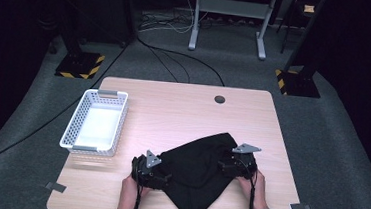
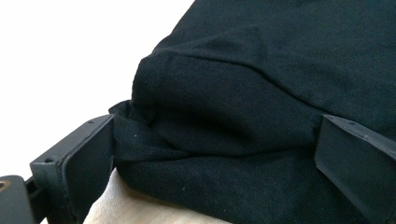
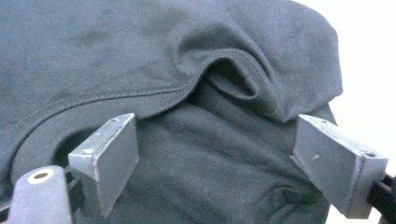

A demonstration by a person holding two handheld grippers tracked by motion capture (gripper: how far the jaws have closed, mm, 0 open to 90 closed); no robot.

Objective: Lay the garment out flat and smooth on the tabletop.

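Note:
A black garment [image 1: 196, 170] lies crumpled on the near half of the wooden table [image 1: 173, 103], one corner hanging toward the front edge. My left gripper [image 1: 164, 176] is at the garment's left edge. In the left gripper view, its jaws stand wide apart [image 2: 215, 135] with a thick fold of black cloth [image 2: 210, 107] bulging between them. My right gripper [image 1: 227, 163] is at the garment's right edge. In the right gripper view, its jaws are also spread wide [image 3: 212, 126] over a ribbed hem [image 3: 140, 100], and the pads do not press on the cloth.
A white perforated basket [image 1: 74, 126] stands empty on the table's left side. A round cable hole [image 1: 219, 99] sits near the far edge. Tape marks [image 1: 56, 187] flag the front corners. Beyond the table are cables and stand bases on grey carpet.

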